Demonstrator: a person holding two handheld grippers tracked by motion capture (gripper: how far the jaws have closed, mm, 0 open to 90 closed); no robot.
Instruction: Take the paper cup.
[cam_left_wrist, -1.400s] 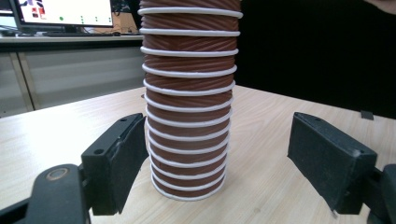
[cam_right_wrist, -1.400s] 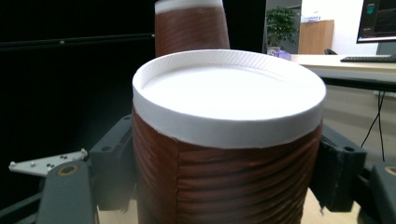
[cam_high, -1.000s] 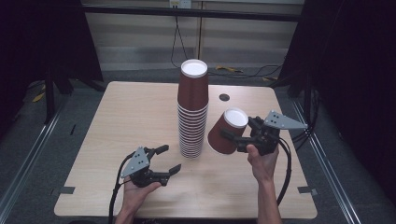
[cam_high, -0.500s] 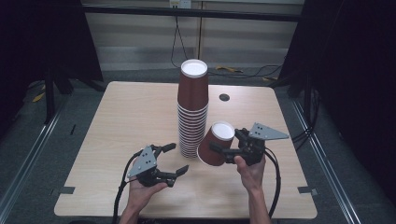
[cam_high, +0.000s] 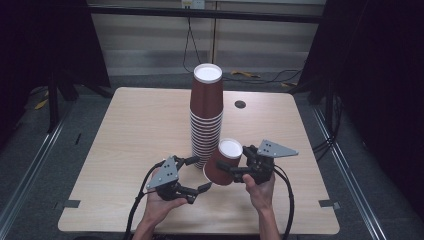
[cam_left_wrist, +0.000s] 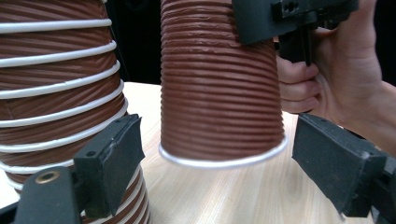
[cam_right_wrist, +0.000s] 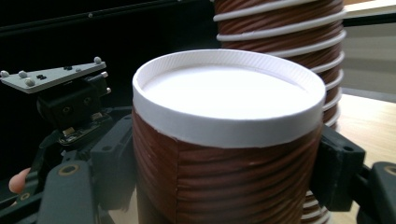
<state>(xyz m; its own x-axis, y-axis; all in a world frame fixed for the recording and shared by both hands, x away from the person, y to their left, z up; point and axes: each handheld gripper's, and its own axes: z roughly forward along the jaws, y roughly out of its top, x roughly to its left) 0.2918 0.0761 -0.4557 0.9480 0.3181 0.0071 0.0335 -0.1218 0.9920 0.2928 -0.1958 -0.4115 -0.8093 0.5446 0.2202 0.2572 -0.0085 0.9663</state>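
A tall stack of upside-down ribbed brown paper cups (cam_high: 206, 115) stands mid-table, also seen as the stack (cam_left_wrist: 56, 93) and the stack (cam_right_wrist: 280, 28). My right gripper (cam_high: 235, 170) is shut on a single brown cup (cam_high: 222, 159), held base-up and tilted just right of the stack's foot. That cup (cam_right_wrist: 229, 140) shows its white base between the right gripper (cam_right_wrist: 224, 172) jaws. My left gripper (cam_high: 201, 173) is open, close to the cup's left. From the left gripper (cam_left_wrist: 224, 161), the cup (cam_left_wrist: 219, 93) hangs slightly above the table ahead of the wide jaws.
The wooden table (cam_high: 130, 130) has a small dark hole (cam_high: 240, 104) at the back right. A hand (cam_left_wrist: 336, 70) grips the right tool close ahead of the left jaws. Black cables trail off the front edge; dark floor surrounds the table.
My right gripper has brought the cup down and leftward, toward the stack's foot and the left gripper. The left gripper shifted right and forward, staying open.
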